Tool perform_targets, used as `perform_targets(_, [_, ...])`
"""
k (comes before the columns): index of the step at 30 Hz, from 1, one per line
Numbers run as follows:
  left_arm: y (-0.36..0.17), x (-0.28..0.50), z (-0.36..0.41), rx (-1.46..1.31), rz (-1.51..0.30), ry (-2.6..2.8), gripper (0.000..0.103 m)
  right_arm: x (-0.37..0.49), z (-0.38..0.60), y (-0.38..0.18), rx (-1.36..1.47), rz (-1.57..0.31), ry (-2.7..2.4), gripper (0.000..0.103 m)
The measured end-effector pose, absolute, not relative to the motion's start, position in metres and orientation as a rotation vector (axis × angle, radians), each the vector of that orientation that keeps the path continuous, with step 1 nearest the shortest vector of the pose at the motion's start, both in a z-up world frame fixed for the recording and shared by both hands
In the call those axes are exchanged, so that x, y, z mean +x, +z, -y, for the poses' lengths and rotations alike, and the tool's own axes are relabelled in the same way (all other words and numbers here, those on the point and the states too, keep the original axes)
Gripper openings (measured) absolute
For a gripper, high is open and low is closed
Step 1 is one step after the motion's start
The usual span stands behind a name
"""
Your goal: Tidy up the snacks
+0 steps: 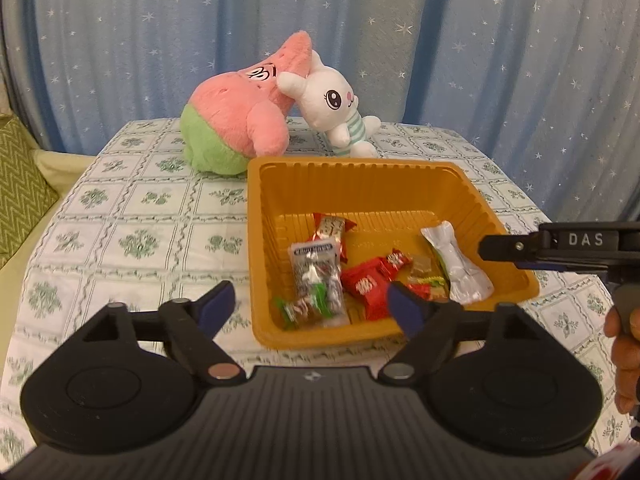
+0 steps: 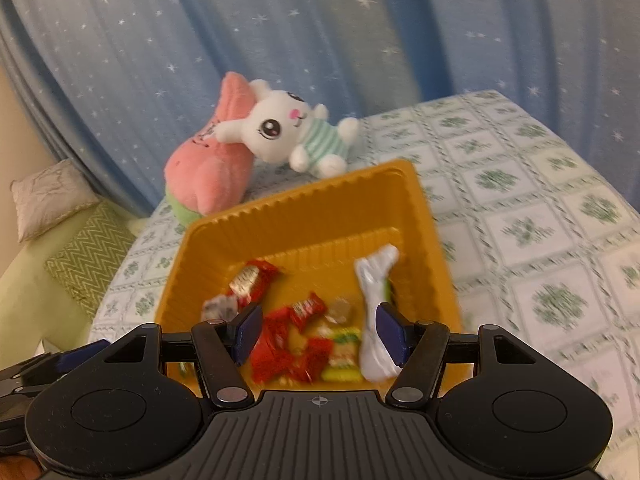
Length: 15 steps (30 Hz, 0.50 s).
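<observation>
Spread wide and gripping nothing, the left tongs [image 1: 310,304] hovered at the near rim of an orange tray [image 1: 256,240], one blue pad outside its left wall and the other over the near right part of the tray. Between them lay the snacks: a clear packet [image 1: 316,268] of wrapped sweets, a red packet [image 1: 366,284] beside it, a red-and-silver bar [image 1: 330,232] further back, and a silver wrapper [image 1: 460,268] near the right wall. Over that right edge reached the right tongs [image 1: 516,248], seen side-on from the left wrist. Their own camera, blurred, showed the right tongs [image 2: 320,336] parted above the tray's near half, holding nothing, with the silver wrapper [image 2: 376,308] just beside one pad and red packets [image 2: 288,344] below the gap. All visible snacks sat inside the tray [image 2: 304,208], mostly toward its near side, leaving the far floor of it bare. Beyond the far rim a pink plush star [image 1: 244,112] and a white plush rabbit [image 1: 332,108] leaned together, near the tray. Open patterned tablecloth [image 1: 140,220] stretched left of the tray to the worktop's edge; more lay on the right [image 2: 540,220]. Blue starred curtains [image 1: 160,20] closed off the back.
</observation>
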<state>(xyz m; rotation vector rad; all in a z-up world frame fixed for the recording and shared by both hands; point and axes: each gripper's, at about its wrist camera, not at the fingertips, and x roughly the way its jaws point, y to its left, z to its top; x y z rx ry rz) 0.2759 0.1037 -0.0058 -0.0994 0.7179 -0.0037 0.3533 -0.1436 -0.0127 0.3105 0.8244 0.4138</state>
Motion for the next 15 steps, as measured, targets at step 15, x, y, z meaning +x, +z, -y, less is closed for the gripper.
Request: perform_targets(15, [0.01, 0.193, -0.081, -0.133, -0.728, 0.046, 0.103, 0.26, 0.17, 0.004, 0.214, -0.89, 0.342, 0.063])
